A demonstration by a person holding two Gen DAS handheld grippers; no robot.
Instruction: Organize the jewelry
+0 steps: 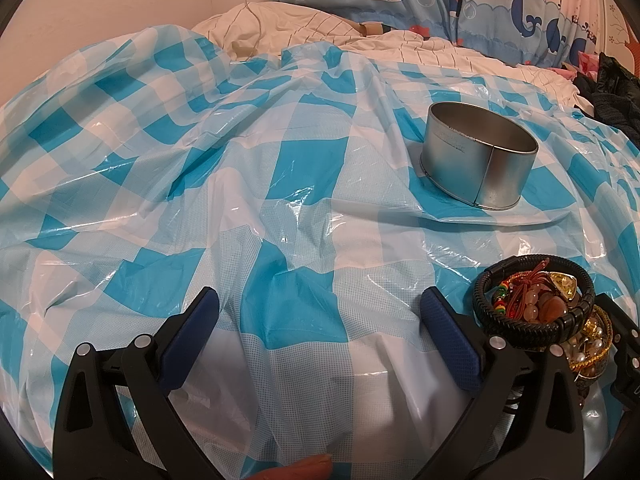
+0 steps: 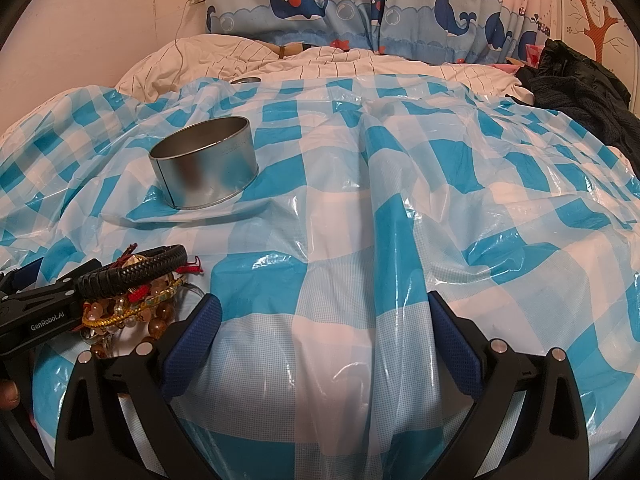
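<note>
The bed was draped in a crinkled blue-and-white checked plastic sheet (image 1: 280, 152), and on it stood one round metal tin (image 1: 478, 160), lidless and upright, at about one o'clock from the left gripper (image 1: 320, 320) and eleven o'clock from the right gripper (image 2: 324, 328). Both tools had their blue-padded fingers spread wide with nothing between them, only bare sheet beneath. The jewelry lay in a single heap (image 1: 536, 312) between the two tools, at three o'clock from the left one and nine o'clock from the right: one black braided leather bracelet (image 2: 136, 272) sat on top, over amber bead strands, red cord and a gold woven band, too tangled to count. The left tool's black arm pressed close against the heap. Nothing stood between heap and tin. Behind, at twelve o'clock, hung a whale-print curtain (image 2: 360, 4); a striped white duvet (image 2: 240, 60) and one dark garment (image 2: 580, 88) lay at two o'clock.
</note>
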